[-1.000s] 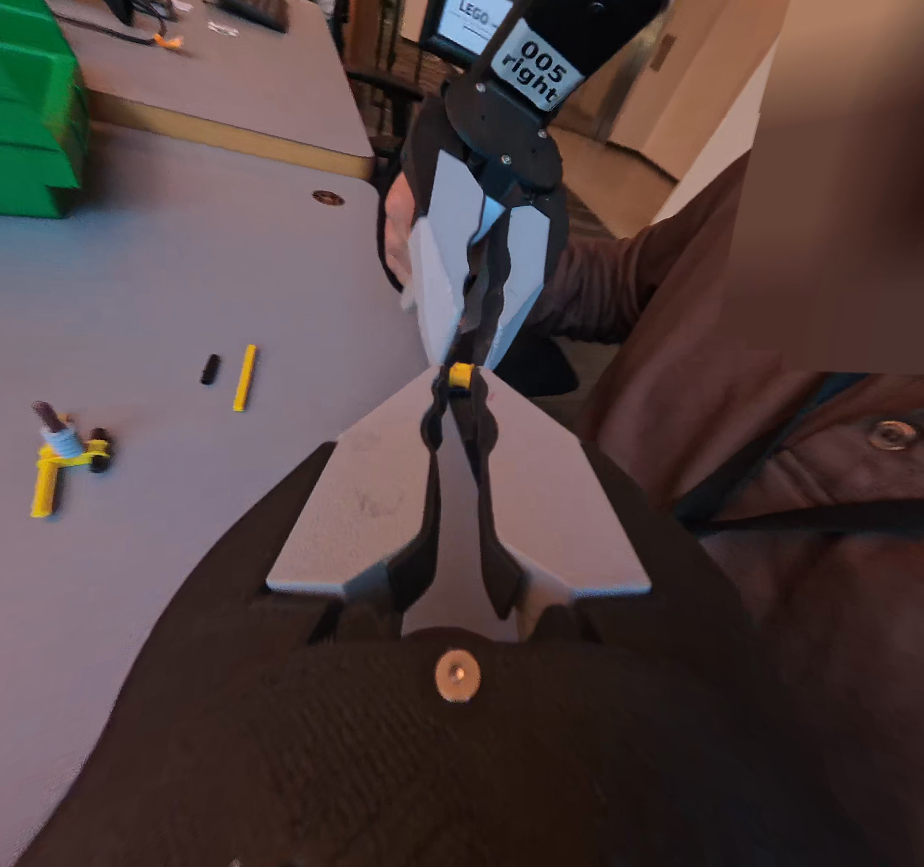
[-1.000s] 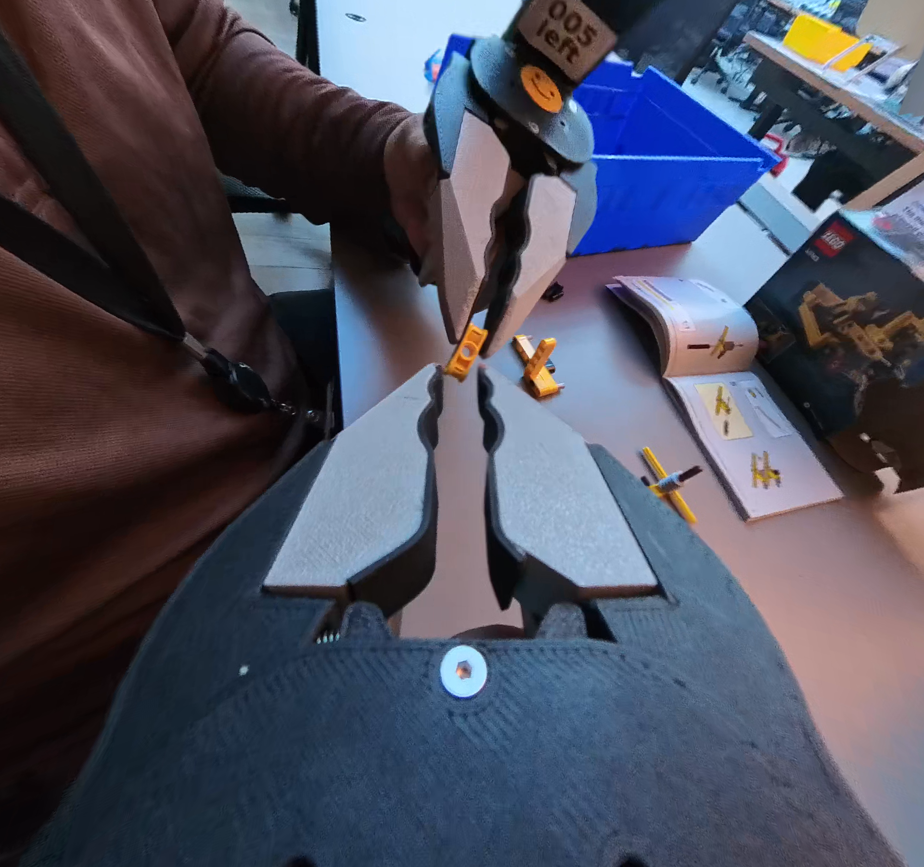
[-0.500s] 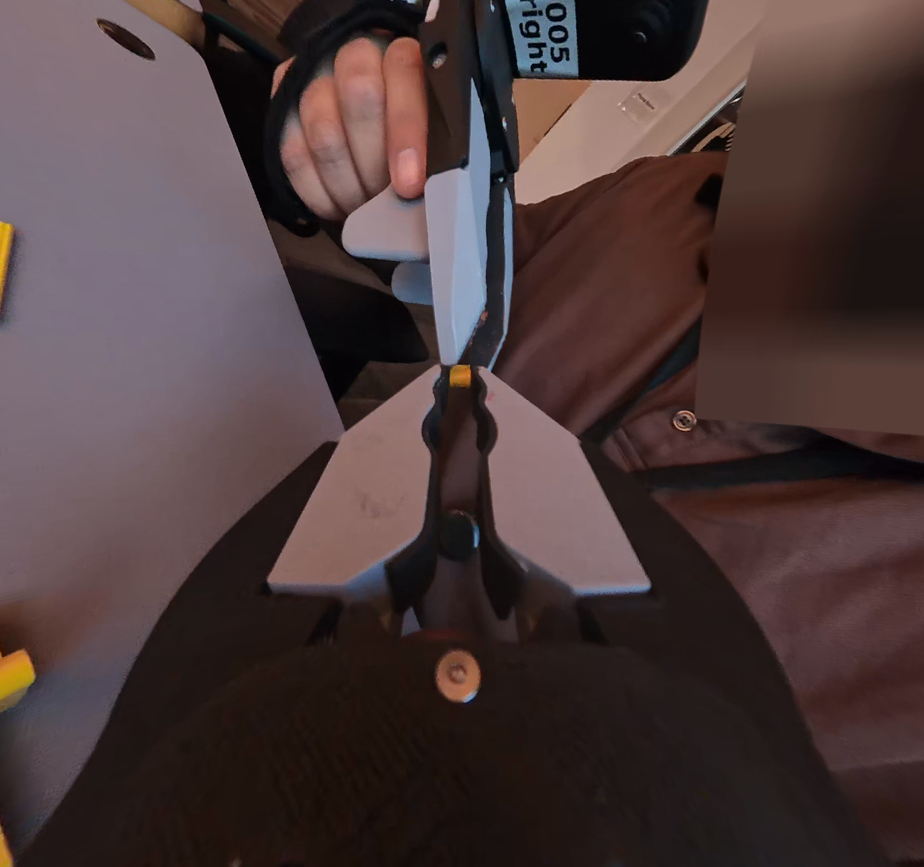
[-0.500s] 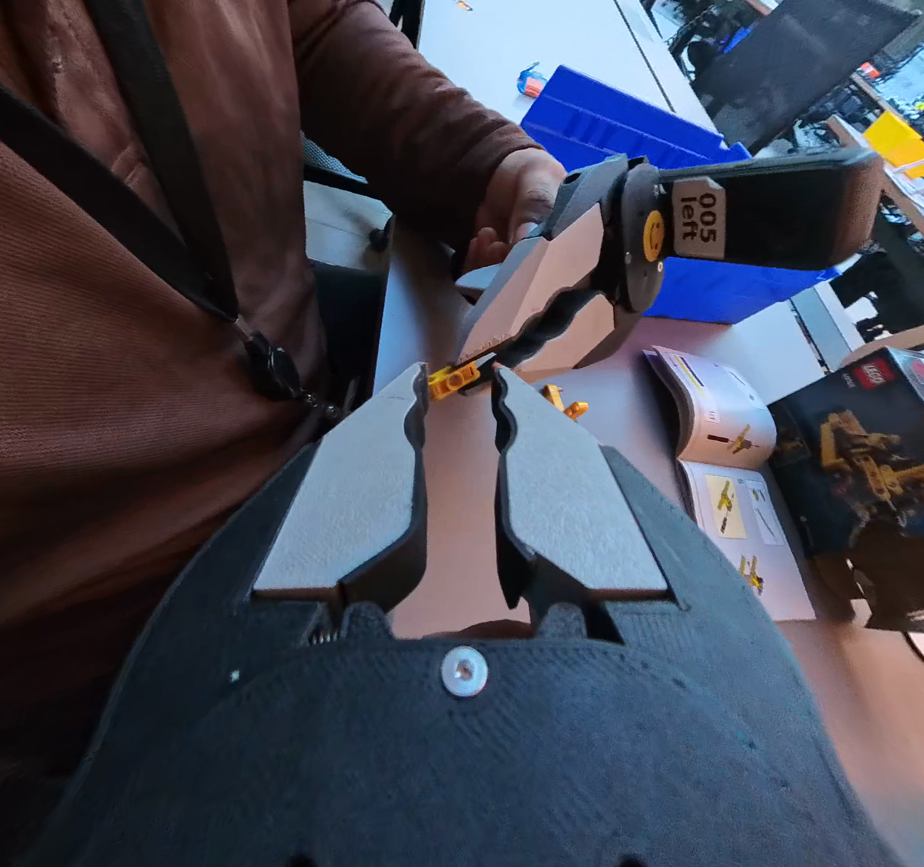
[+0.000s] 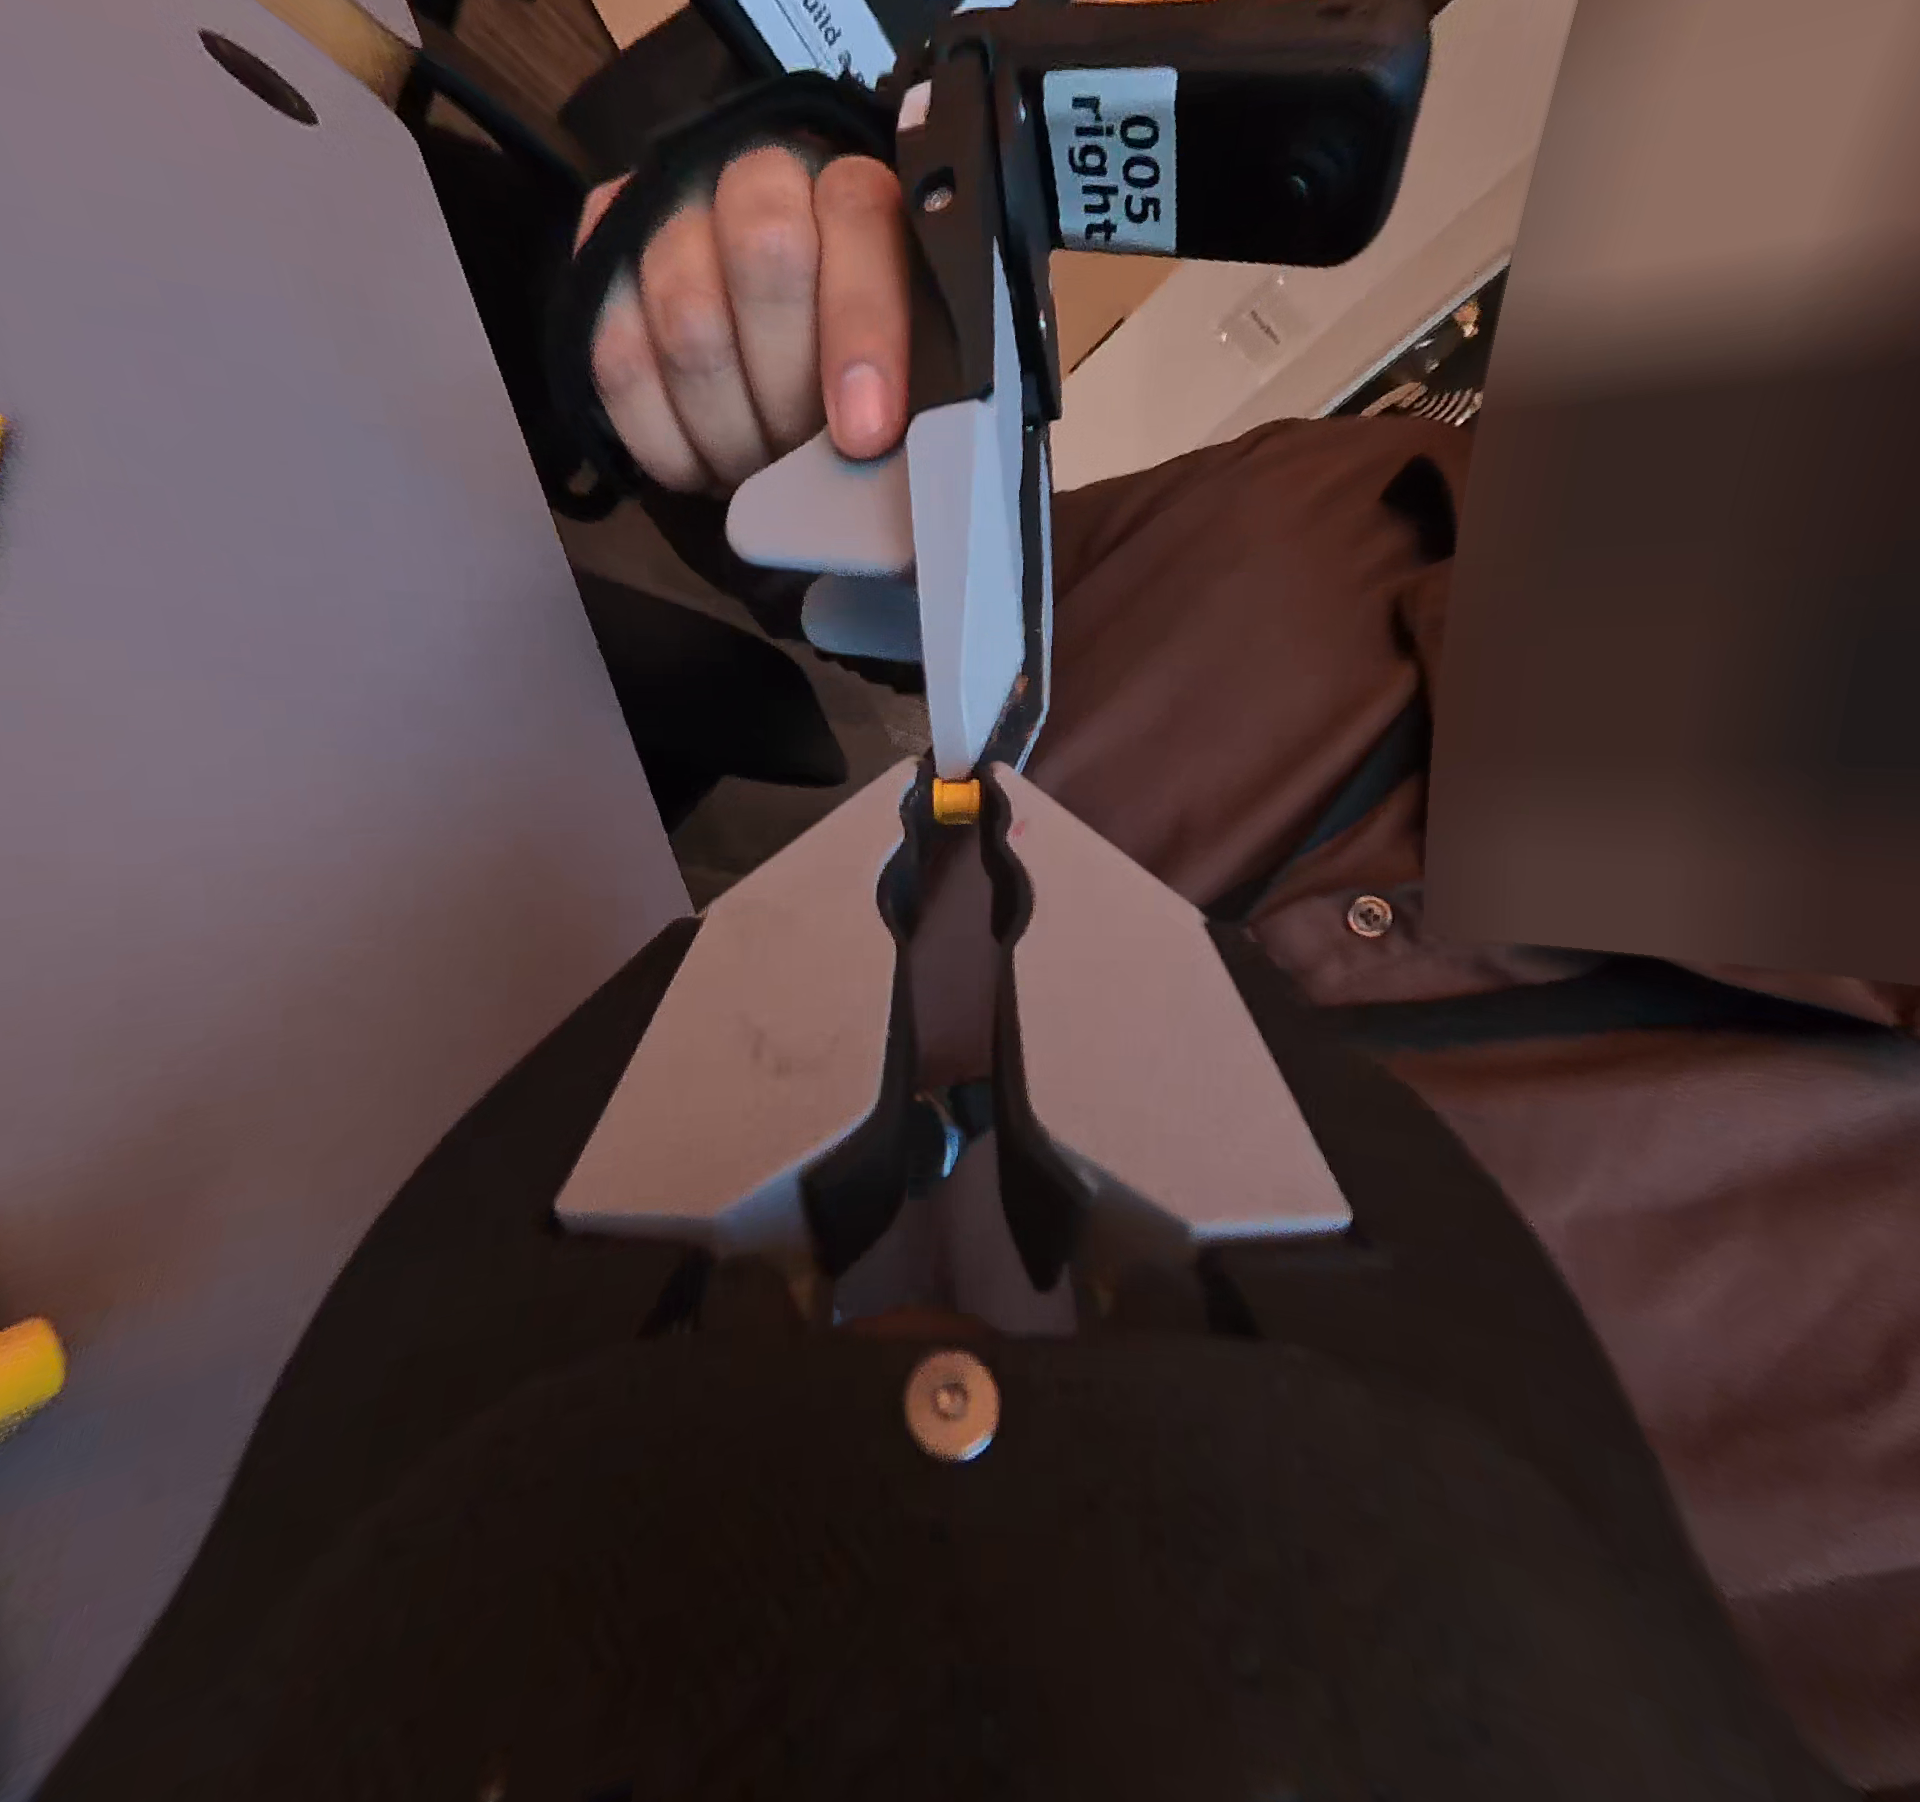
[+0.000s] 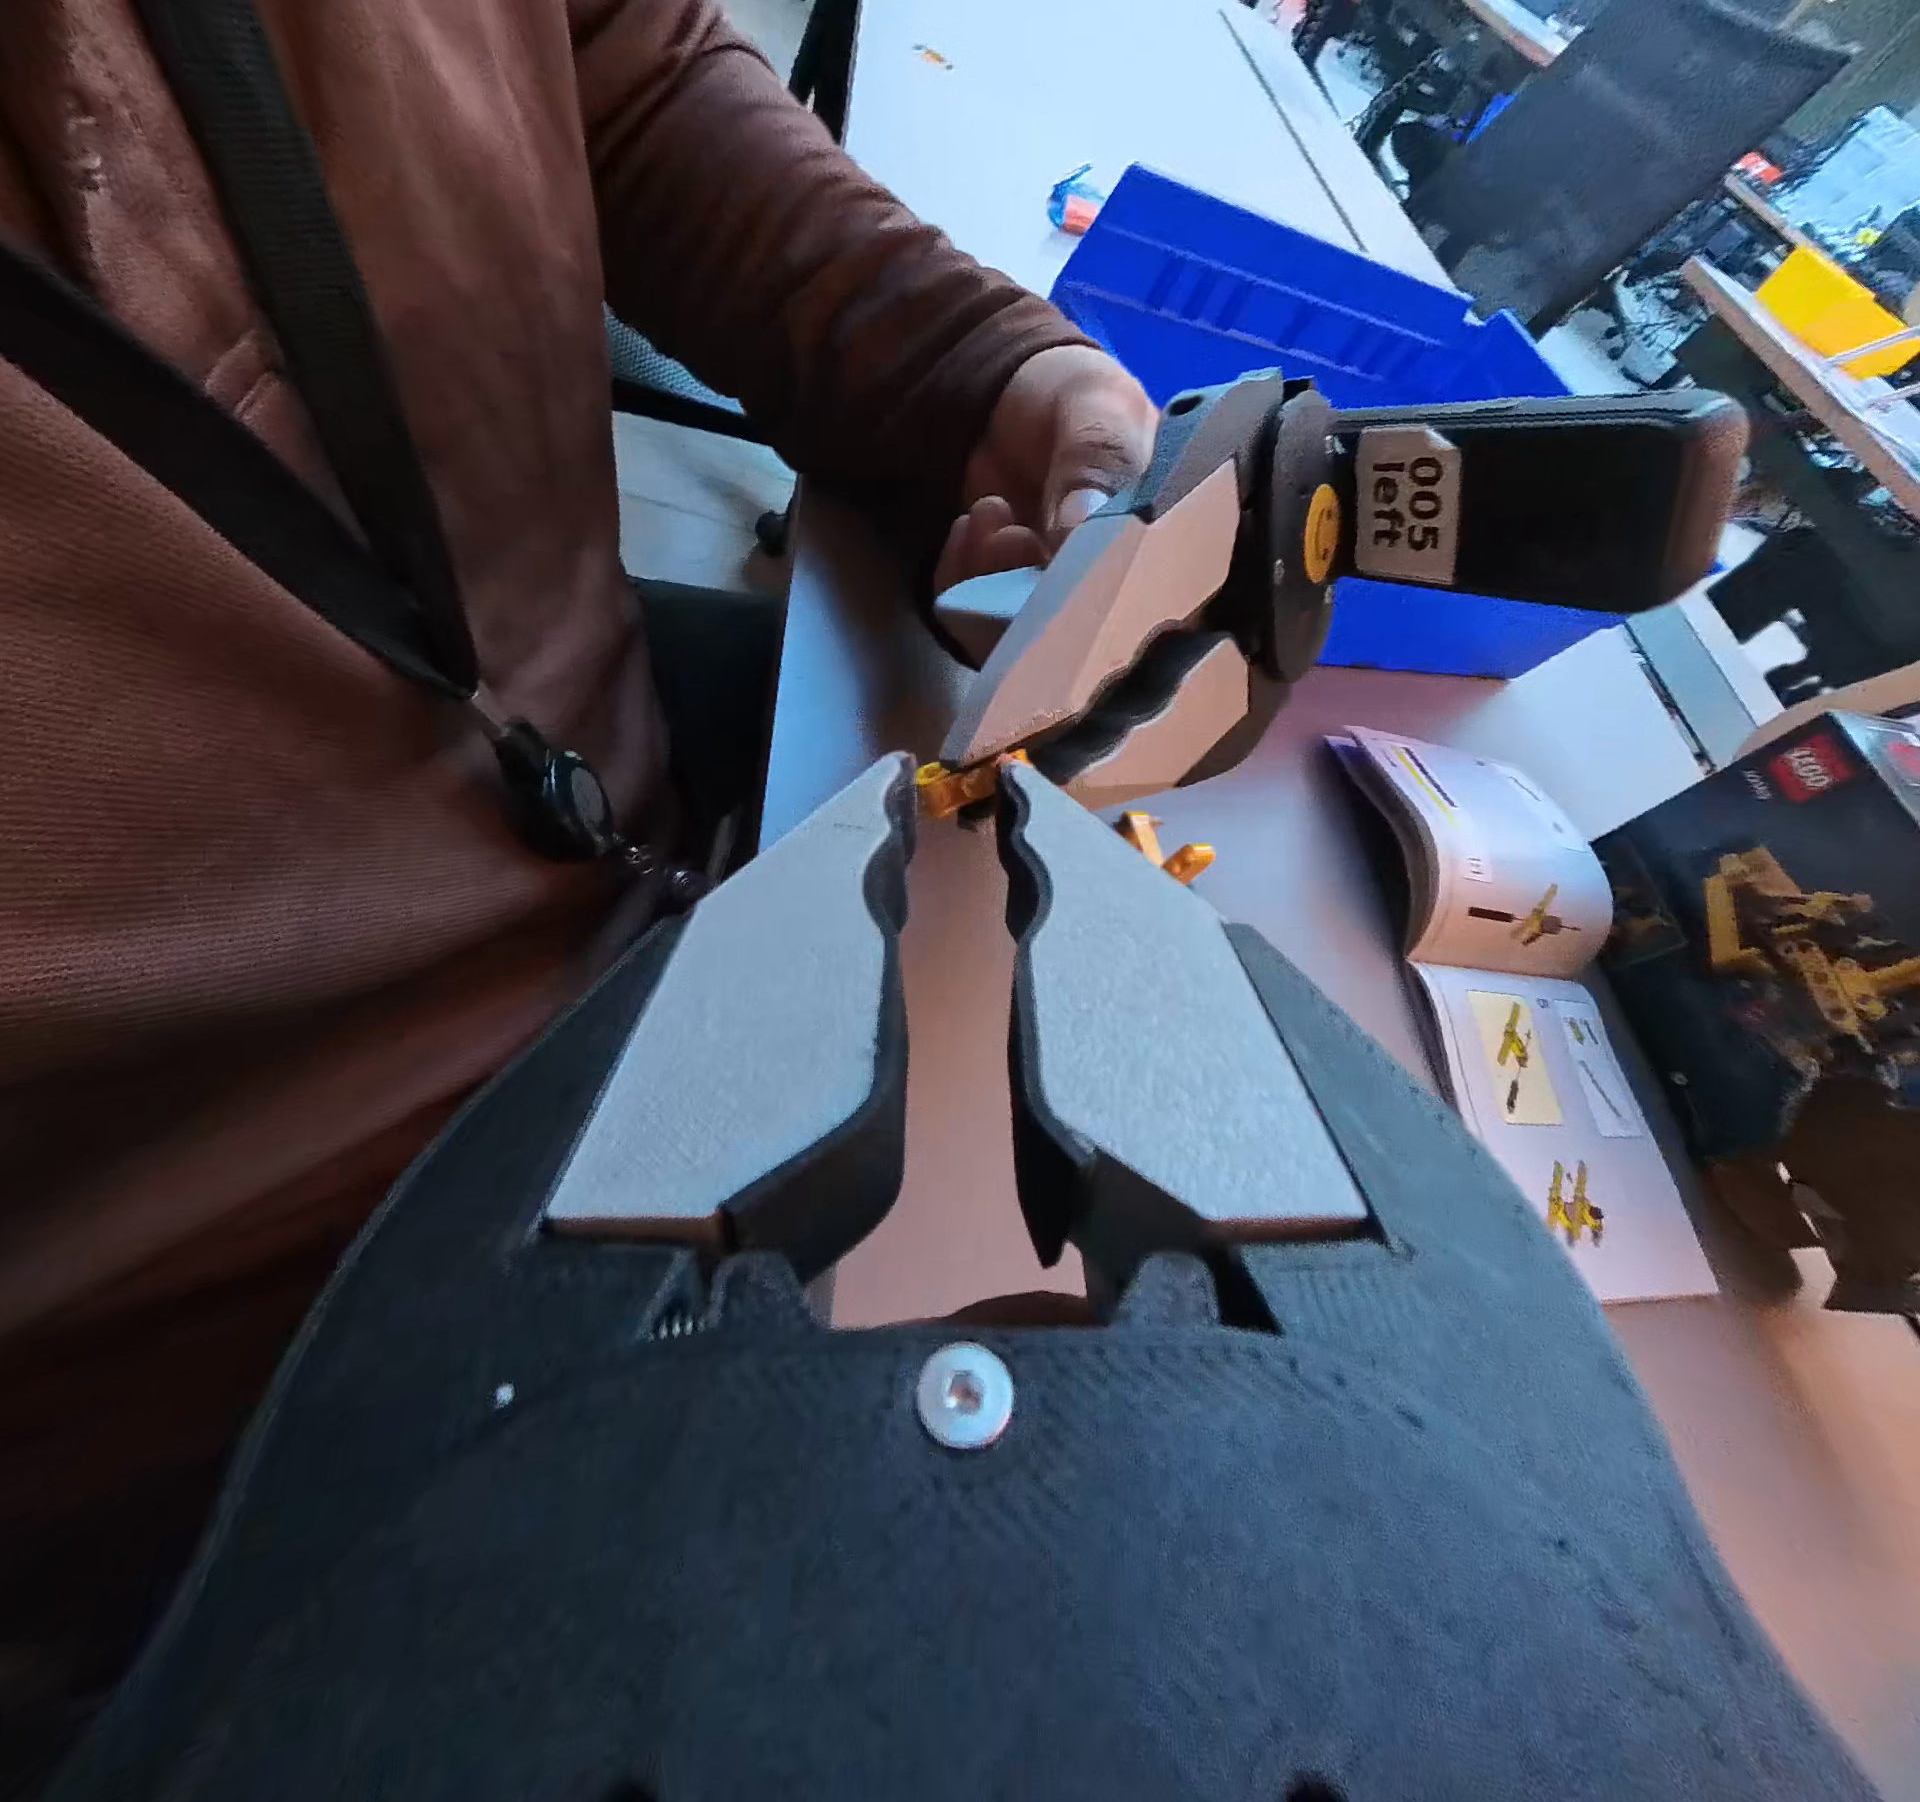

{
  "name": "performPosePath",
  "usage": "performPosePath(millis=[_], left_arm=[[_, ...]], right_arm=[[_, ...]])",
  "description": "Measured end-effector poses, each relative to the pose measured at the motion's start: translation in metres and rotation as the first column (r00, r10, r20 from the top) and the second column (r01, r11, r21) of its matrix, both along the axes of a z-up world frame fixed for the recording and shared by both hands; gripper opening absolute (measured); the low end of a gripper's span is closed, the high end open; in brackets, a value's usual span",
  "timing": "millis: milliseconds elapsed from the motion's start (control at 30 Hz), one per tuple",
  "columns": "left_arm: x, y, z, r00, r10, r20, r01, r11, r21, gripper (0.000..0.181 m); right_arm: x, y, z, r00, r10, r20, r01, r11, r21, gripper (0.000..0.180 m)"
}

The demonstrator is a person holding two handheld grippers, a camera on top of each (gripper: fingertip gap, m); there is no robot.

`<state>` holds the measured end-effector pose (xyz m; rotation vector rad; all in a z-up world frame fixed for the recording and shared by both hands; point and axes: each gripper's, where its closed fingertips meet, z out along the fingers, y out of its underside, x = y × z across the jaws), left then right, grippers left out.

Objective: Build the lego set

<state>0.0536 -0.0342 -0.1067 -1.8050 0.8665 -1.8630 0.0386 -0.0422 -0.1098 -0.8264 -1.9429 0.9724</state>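
Note:
A small yellow Lego piece (image 5: 954, 803) is held in the air between both grippers, over the table edge near the person's brown top. My left gripper (image 5: 954, 796) is shut on it, with its jaws pinching one end. In the right wrist view the same piece (image 6: 948, 794) lies between the tips of my right gripper (image 6: 956, 796), which has closed to a narrow gap around it. The left gripper (image 6: 971, 765) comes in from the right there, lying sideways. In the left wrist view the right gripper (image 5: 982, 755) points down onto the piece, seen edge-on.
An open instruction booklet (image 6: 1507, 921) and the dark set box (image 6: 1787, 942) lie on the table at the right. A small yellow sub-assembly (image 6: 1164, 848) sits just behind the grippers. A blue bin (image 6: 1299, 318) stands farther back. Another yellow part (image 5: 21, 1368) shows at the left edge. My left and right fingertips are right by each other.
Both grippers have rolled about a quarter turn since a second ago. The right gripper opened wider, then narrowed around the yellow piece. The left gripper kept its hold throughout.

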Motion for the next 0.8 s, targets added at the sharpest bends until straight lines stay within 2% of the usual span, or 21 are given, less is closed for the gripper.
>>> performPosePath(millis=[300, 500, 800], left_arm=[[-0.007, 0.011, 0.004, 0.999, 0.041, 0.014, -0.041, 0.999, 0.011, 0.006], [-0.008, 0.008, 0.004, 0.999, 0.026, 0.019, -0.027, 1.0, 0.013, 0.005], [-0.001, -0.003, 0.002, 0.999, -0.031, 0.006, 0.031, 1.0, -0.006, 0.005]], right_arm=[[-0.004, 0.011, 0.004, 0.997, -0.057, -0.044, 0.058, 0.998, 0.008, 0.012], [-0.002, 0.012, 0.005, 0.998, -0.058, -0.039, 0.058, 0.998, -0.005, 0.022], [-0.004, 0.005, 0.001, 0.999, -0.04, -0.02, 0.041, 0.995, 0.087, 0.025]])
